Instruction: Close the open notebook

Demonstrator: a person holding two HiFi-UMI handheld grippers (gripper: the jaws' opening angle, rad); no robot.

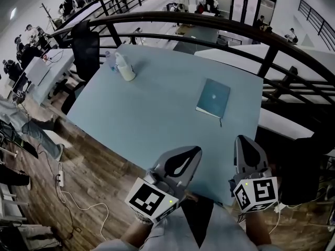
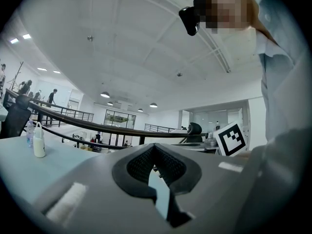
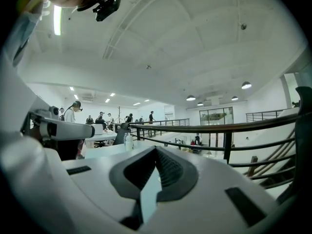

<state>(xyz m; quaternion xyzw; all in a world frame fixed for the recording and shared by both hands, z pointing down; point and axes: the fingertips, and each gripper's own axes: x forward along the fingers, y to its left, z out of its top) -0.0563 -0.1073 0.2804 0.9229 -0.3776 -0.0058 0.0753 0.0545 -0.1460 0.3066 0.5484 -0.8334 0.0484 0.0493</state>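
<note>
The notebook (image 1: 213,98) lies flat on the pale blue tabletop (image 1: 152,119), right of centre in the head view and nearer the far right edge, teal cover up and its pages not showing. A thin dark thing pokes out at its near corner; I cannot tell what it is. Nothing touches the notebook. My two claws sit well short of it at the tabletop's near edge, low in the frame. My left claw (image 1: 184,161) is clenched, tips pressed together with nothing between them. My right claw (image 1: 246,151) is clenched and empty too. A white bottle (image 1: 124,67) stands at the far left corner, with a dark railing (image 1: 209,22) curving behind.
</note>
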